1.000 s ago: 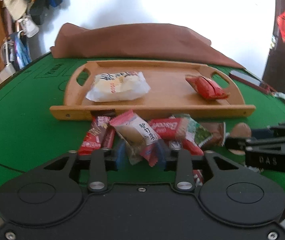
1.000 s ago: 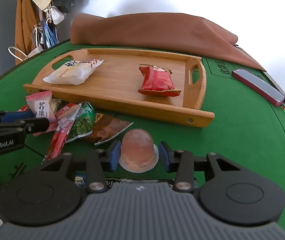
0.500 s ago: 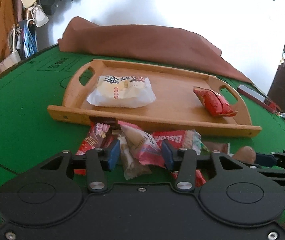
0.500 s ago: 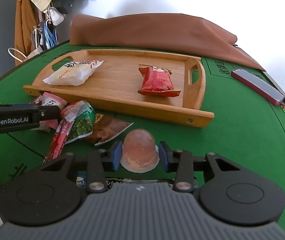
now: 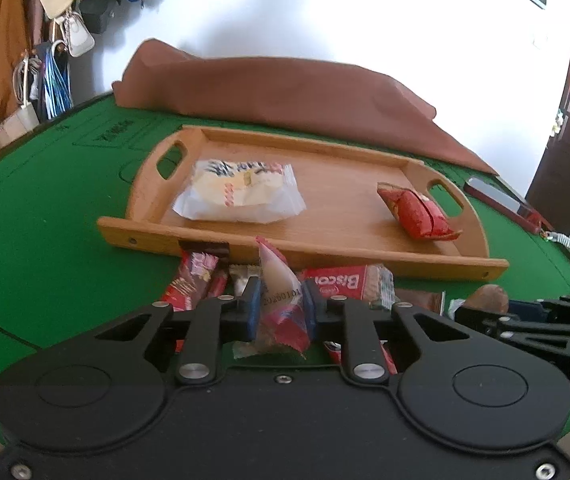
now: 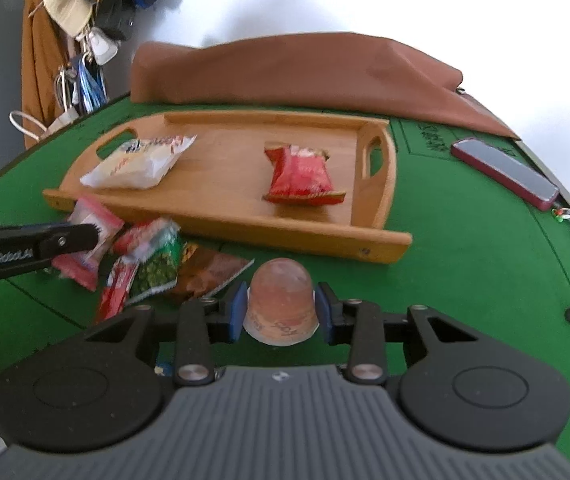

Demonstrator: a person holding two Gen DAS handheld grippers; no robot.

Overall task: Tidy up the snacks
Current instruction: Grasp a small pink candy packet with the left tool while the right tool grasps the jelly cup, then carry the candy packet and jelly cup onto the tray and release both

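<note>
My left gripper (image 5: 281, 304) is shut on a pink-and-white snack packet (image 5: 279, 292), held just above the snack pile (image 5: 341, 284) in front of the wooden tray (image 5: 285, 250). The tray holds a white packet (image 5: 241, 192) and a red packet (image 5: 417, 212). My right gripper (image 6: 281, 312) is shut on a pinkish jelly cup (image 6: 281, 304), upside down, low over the green table. In the right wrist view the tray (image 6: 305, 234) lies ahead, the left gripper (image 6: 81, 236) with its packet (image 6: 89, 236) is at the left, and the pile (image 6: 153, 264) lies beside it.
A brown cloth (image 6: 305, 68) lies behind the tray. A dark red phone (image 6: 505, 172) lies on the green felt at the right. Bags and a cap (image 6: 65, 4) hang at the far left. The table edge curves close on the right.
My left gripper closed on the pink-and-white packet and lifted it off the pile. My right gripper closed on the jelly cup and raised it slightly.
</note>
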